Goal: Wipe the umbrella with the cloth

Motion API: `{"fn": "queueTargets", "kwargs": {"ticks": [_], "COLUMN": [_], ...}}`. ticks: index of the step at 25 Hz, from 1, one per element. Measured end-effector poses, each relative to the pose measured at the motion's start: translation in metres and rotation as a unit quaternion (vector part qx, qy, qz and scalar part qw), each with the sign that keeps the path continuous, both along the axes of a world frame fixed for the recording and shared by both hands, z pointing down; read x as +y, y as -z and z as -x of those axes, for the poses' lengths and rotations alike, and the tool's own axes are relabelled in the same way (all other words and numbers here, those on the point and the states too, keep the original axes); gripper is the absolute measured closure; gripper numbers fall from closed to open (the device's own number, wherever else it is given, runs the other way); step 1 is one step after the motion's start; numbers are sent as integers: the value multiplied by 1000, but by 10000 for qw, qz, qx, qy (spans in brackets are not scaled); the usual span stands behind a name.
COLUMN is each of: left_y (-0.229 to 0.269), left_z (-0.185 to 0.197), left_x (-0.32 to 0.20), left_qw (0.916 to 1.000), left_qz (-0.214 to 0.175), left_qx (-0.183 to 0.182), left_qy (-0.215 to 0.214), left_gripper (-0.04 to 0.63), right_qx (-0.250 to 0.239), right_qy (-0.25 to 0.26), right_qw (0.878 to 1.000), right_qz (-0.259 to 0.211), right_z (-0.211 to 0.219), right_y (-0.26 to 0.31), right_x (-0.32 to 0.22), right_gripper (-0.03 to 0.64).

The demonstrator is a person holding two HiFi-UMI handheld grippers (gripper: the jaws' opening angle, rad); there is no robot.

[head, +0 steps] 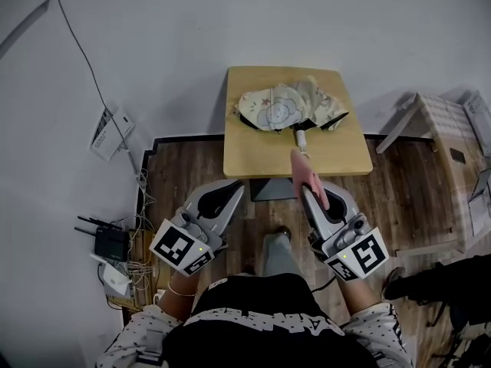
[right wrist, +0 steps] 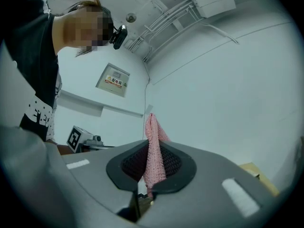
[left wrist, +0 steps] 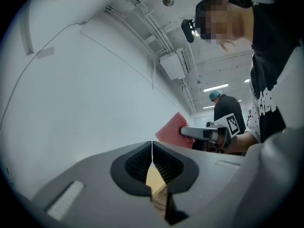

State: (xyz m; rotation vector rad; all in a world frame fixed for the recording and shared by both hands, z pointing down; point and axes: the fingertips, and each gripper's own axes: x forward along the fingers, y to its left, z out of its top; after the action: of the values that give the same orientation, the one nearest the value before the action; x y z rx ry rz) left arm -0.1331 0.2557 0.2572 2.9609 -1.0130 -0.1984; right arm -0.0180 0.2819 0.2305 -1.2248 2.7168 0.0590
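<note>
A folded umbrella [head: 285, 106] with a pale cartoon print lies on the small wooden table [head: 345, 156], its white handle [head: 301, 138] pointing toward me. My right gripper [head: 304, 192] is held short of the table's near edge, shut on a pink cloth [head: 308, 176]. In the right gripper view the knitted cloth [right wrist: 154, 148] stands up between the closed pads. My left gripper [head: 236, 190] hangs level beside it, shut with nothing in it; its jaws [left wrist: 152, 152] meet in a thin seam. From the left gripper view I see the right gripper [left wrist: 204, 133] and the cloth [left wrist: 170, 129].
A router [head: 111, 244] and tangled cables lie on the floor at the left, below a wall box [head: 112, 131]. A pale wooden frame [head: 445, 117] leans at the right, with a shoe [head: 397, 282] near it. Another person [left wrist: 227, 110] stands behind.
</note>
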Motion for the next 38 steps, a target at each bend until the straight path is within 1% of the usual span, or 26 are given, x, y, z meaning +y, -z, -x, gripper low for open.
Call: {"fn": "queueTargets", "kwargs": {"ticks": [4, 8, 13, 16, 18, 21, 26, 30, 32, 34, 38], "left_y": [-5, -9, -10, -22, -30, -35, -53, -72, -82, -94, -118], "left_z": [-7, -11, -18, -25, -27, -25, -23, -15, -10, -6, -1], "left_x": [-43, -93, -148, -177, -194, -214, -242, -261, -273, -287, -315], "left_qw": [9998, 9986, 9960, 9944, 9926, 9897, 9854, 9843, 9850, 9856, 9880], "left_qz": [43, 78, -120, 42, 77, 6, 122, 364, 466, 581, 730], "left_qx": [-47, -130, -79, -143, -198, -321, -428, -500, -532, -587, -736], "left_qy": [164, 500, 887, 1048, 1193, 1393, 1643, 1653, 1576, 1476, 1146], "left_gripper": [597, 597, 597, 597, 597, 597, 597, 596, 575, 530, 515], "right_qx": [-55, 16, 143, 213, 292, 300, 457, 607, 689, 783, 898], "right_qy": [120, 401, 628, 759, 843, 961, 1154, 1238, 1196, 1080, 773], "right_qw": [9999, 9992, 9979, 9968, 9959, 9947, 9916, 9893, 9890, 9894, 9905], "right_qz": [68, 38, 19, 119, 162, 221, 352, 476, 531, 580, 700], "right_z": [-13, -21, -32, -38, -40, -40, -37, -24, -16, -9, 2], "right_y": [-6, -7, -11, -20, -27, -37, -57, -74, -82, -90, -105], "right_x": [-51, -108, -178, -215, -236, -262, -291, -311, -322, -334, -358], "right_gripper": [584, 584, 584, 583, 584, 584, 584, 584, 584, 584, 584]}}
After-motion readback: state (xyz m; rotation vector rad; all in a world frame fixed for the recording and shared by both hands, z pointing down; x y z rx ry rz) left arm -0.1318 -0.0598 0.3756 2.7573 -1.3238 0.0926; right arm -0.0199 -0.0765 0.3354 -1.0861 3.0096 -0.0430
